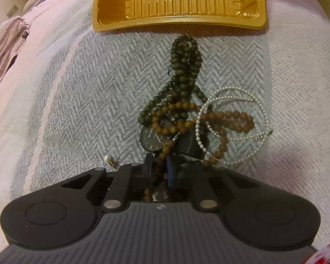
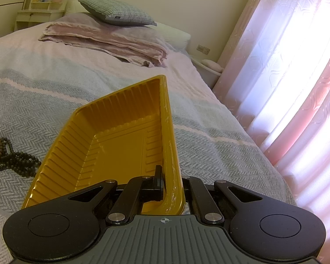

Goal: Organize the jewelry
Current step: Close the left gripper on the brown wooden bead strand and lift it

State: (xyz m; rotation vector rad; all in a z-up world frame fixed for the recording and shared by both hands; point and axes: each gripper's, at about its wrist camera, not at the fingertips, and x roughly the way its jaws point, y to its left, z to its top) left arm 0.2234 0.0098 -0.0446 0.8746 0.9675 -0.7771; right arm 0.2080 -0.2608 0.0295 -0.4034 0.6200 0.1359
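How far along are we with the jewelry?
Early. Done: nothing lies in the gold tray; the right gripper is clamped on its rim. In hand: the left gripper is shut on the brown bead strand. Left: green beads, pearl strand, watch, small earring.

Checked pillow (image 2: 118,13) atop folded pink blanket (image 2: 112,41); pink curtain (image 2: 297,66) beside bed.

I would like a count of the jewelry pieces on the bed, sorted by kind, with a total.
Green bead strand: 1
Brown bead strand: 1
White pearl strand: 1
Black watch: 1
Small pearl earring: 1
Total: 5, as far as the tangle shows.
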